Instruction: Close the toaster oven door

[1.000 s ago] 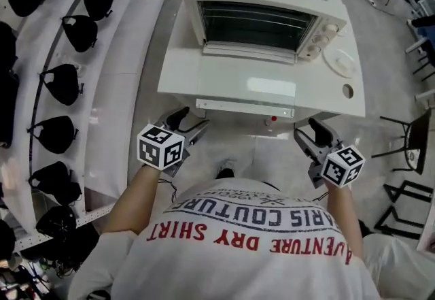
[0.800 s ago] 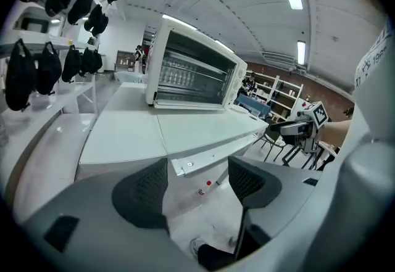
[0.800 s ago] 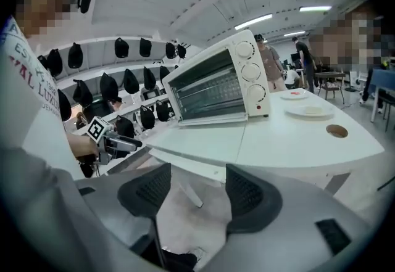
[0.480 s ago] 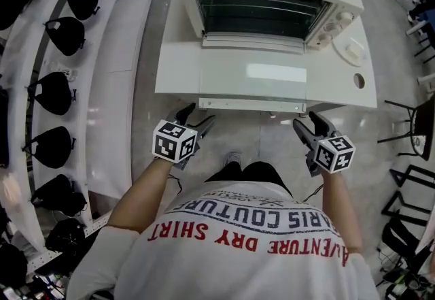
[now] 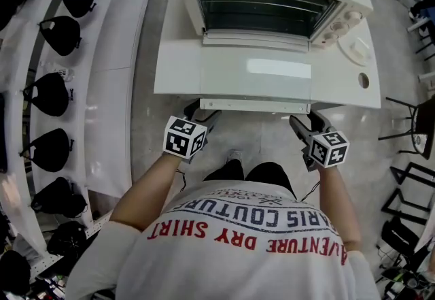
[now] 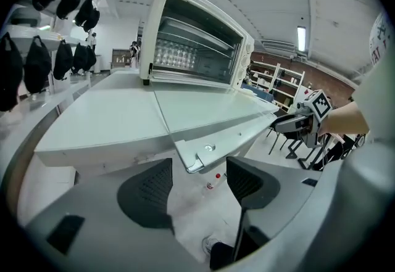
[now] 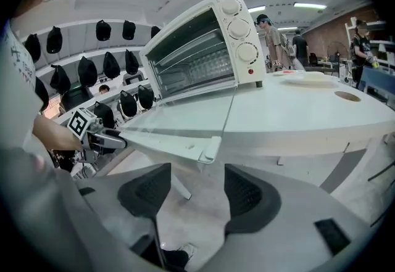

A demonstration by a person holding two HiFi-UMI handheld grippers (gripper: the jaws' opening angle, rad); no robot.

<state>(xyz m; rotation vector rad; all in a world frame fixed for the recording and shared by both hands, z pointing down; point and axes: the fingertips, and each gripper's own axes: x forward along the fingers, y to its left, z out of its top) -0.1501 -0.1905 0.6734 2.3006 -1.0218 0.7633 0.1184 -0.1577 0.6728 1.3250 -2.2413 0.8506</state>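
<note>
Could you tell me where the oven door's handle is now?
In the head view, the handle lines the near edge of the open door, centre frame, with left gripper and right gripper open near its ends.

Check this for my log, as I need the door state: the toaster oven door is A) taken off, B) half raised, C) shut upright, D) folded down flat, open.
D: the toaster oven door lies flat before the open cavity, with the left gripper and right gripper open near its front edge.
</note>
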